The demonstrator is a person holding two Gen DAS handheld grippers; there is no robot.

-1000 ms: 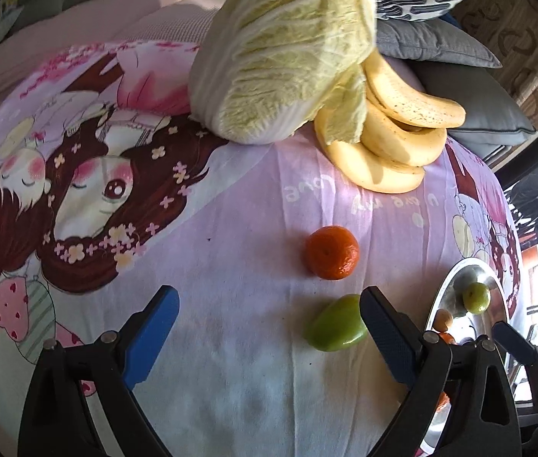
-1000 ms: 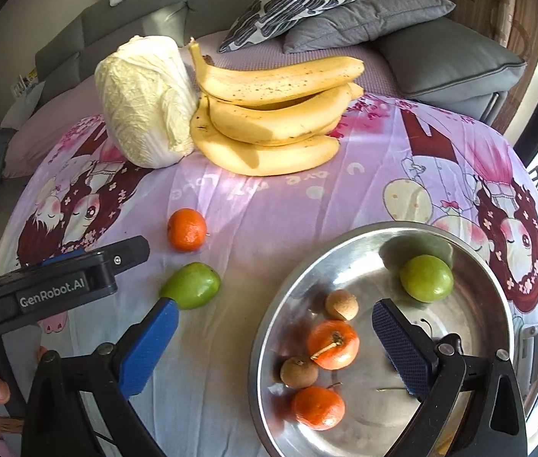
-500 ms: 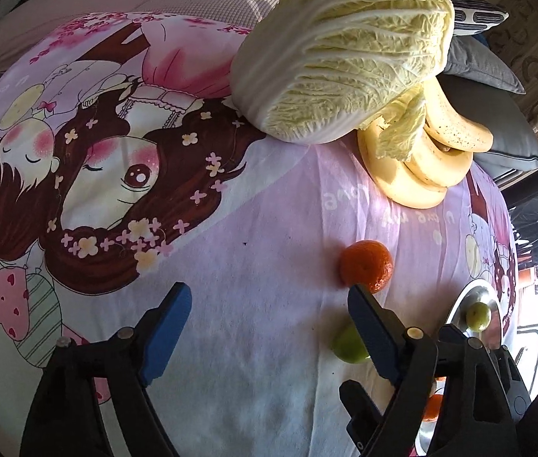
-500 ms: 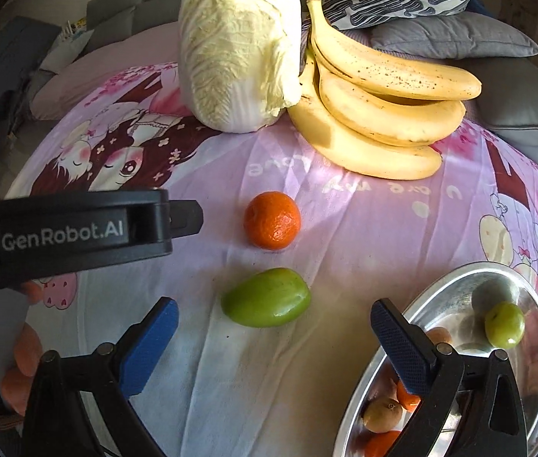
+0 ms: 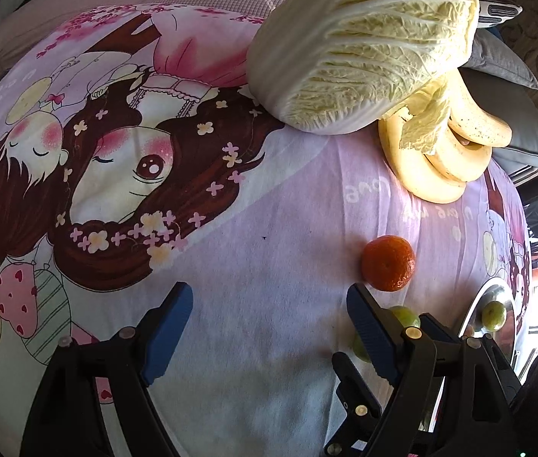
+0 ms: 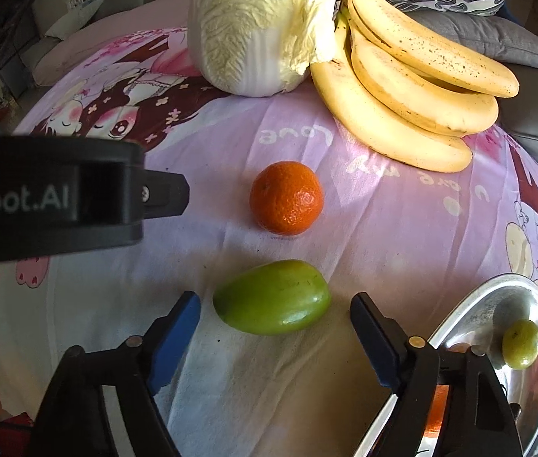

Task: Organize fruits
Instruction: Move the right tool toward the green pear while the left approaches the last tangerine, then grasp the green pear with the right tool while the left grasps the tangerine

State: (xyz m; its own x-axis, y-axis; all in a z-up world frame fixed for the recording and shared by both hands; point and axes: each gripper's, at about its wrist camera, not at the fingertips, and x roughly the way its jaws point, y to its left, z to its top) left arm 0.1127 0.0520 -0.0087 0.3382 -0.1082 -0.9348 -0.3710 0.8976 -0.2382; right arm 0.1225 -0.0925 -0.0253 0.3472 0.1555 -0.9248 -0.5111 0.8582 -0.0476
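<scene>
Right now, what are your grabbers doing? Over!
Right gripper open, lined up on green mango. Left gripper open, empty. Tangerine loose beyond mango. Metal bowl right; nothing blocking.

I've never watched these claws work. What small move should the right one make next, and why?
Probably ease the right claw forward and close on the oblong green fruit. It lies on the cloth just ahead of the open blue fingers, outside the round steel bowl where other fruit sits.

Bright sunlight from the right, soft shadows, dark fisheye-warped edges.
</scene>
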